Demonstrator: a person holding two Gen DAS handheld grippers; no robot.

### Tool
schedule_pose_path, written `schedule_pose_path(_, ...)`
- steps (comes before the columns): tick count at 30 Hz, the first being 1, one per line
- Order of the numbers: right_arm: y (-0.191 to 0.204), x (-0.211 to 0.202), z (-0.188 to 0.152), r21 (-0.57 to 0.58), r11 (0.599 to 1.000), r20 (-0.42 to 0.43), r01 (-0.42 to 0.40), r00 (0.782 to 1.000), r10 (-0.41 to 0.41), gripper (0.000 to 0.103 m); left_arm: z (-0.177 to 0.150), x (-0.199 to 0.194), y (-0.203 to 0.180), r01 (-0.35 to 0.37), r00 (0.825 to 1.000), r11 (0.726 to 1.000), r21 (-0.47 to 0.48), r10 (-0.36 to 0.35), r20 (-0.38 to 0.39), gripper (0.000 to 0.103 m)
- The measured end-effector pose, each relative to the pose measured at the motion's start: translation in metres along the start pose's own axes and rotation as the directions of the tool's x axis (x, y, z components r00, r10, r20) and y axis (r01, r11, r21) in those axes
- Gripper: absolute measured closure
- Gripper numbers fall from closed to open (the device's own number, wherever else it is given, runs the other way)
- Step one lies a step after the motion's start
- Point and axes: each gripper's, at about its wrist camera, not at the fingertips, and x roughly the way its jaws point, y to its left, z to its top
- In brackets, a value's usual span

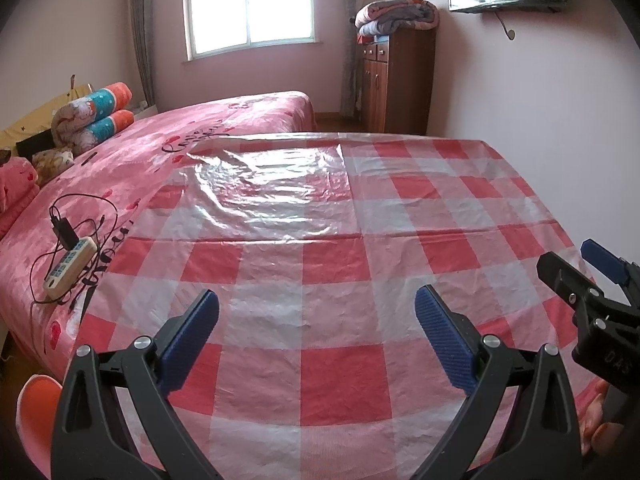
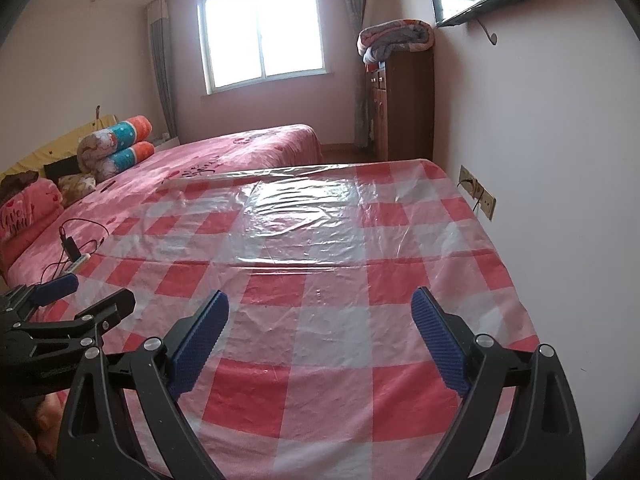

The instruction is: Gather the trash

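Trash is showing nowhere on the checked worktop (image 1: 320, 280); left claw (image 1: 316, 320) and right claw (image 2: 320, 320) are hovering agape, holding nothing.

A red-and-white checked plastic cloth (image 1: 320, 280) covers the near table. Left of it, the bedspread (image 1: 120, 168) is pink with black lettering. The far cabinet (image 1: 400, 80) is dark brown; gripper pads (image 1: 192, 336) are blue.
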Motion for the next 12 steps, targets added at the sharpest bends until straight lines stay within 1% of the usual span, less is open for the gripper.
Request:
schedule_pose_path(8, 0.002, 0.015, -0.001, -0.002, 1.000, -0.051, 0.010, 0.999, -0.011, 0.011, -0.003, 0.021, 0.004, 0.000, 0.998, 1.000, -0.027, -0.002, -0.059, 0.004)
schedule_pose_path(10, 0.002, 0.019, 0.000, 0.004, 1.000, -0.068, 0.010, 0.998, -0.010, 0.008, -0.004, 0.027, 0.006, -0.002, 0.997, 0.999, -0.036, -0.001, -0.075, 0.004)
schedule_pose_path(12, 0.002, 0.024, 0.001, 0.007, 1.000, -0.091, 0.010, 0.996, -0.009, 0.008, -0.004, 0.034, 0.007, -0.007, 0.995, 0.999, -0.048, 0.003, -0.095, 0.004)
